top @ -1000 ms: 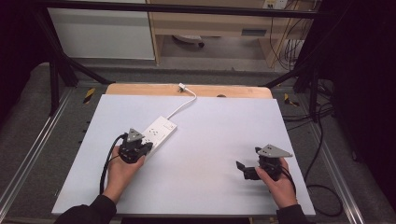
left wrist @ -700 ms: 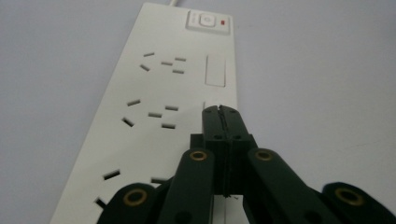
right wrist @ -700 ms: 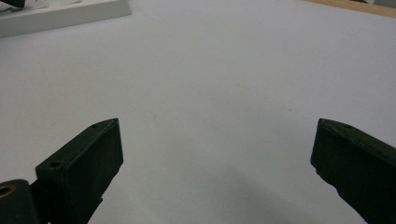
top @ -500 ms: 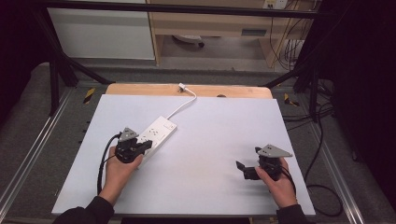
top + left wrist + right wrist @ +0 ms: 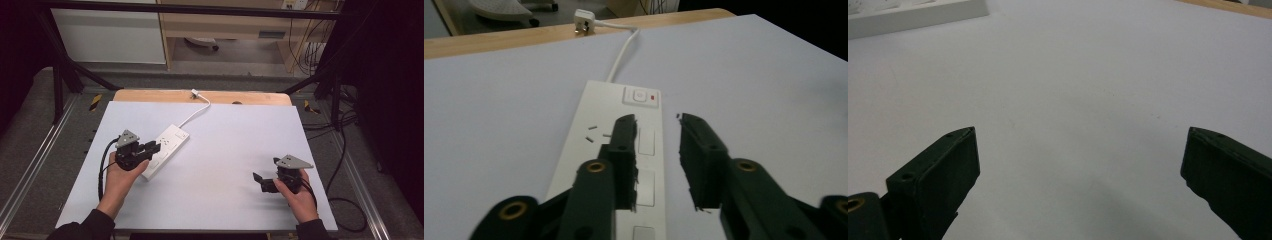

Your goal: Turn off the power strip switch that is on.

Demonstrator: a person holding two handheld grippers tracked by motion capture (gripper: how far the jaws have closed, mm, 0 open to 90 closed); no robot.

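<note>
One white power strip (image 5: 167, 150) lies slantwise on the left half of the table (image 5: 235, 145), its single switch with a red mark (image 5: 640, 95) at the far end and one white cord (image 5: 192, 114) running from there to one plug (image 5: 195, 92) on the wooden edge beyond. Your left claw (image 5: 152, 148) hangs over the near part of the strip, its two jaws partly open with a narrow gap; in the left gripper view one jaw overlies the strip's sockets and the other its right edge, gripping nothing. Your right claw (image 5: 260, 181) sits well apart on the table's right side, its two jaws spread wide over bare white surface, empty.
</note>
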